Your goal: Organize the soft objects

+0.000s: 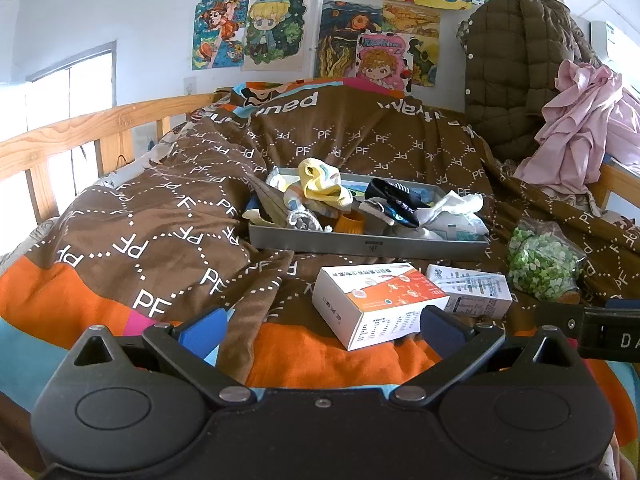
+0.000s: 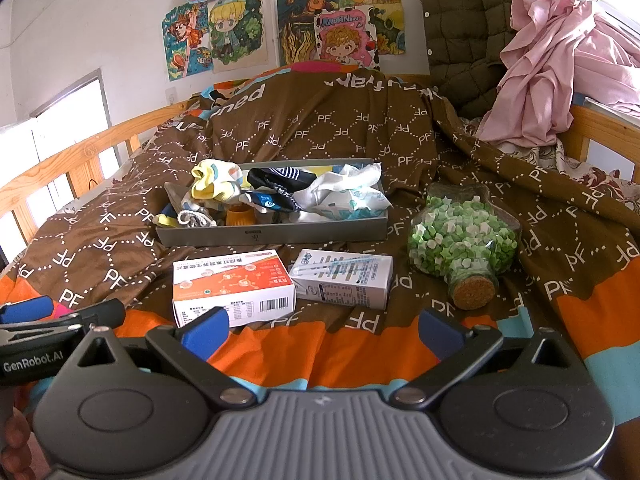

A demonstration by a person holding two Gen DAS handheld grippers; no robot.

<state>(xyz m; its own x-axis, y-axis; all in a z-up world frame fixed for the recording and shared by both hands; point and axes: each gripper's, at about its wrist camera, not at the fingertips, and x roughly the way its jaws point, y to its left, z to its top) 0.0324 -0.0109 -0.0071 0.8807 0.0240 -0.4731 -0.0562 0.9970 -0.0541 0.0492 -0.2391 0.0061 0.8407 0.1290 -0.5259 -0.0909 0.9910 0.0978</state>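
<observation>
Socks [image 2: 216, 188] heaped in grey tray [image 2: 272, 236]

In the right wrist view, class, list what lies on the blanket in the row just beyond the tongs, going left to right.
Orange and white box → white and blue carton → star-shaped glass bottle of green paper stars, lying with its cork toward the camera.

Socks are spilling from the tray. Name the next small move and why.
Probably ease the open right tongs forward over the two cardboard boxes toward the white cloth draped over the grey tray's right rim; both tongs hold nothing and that piece hangs loosest.
</observation>
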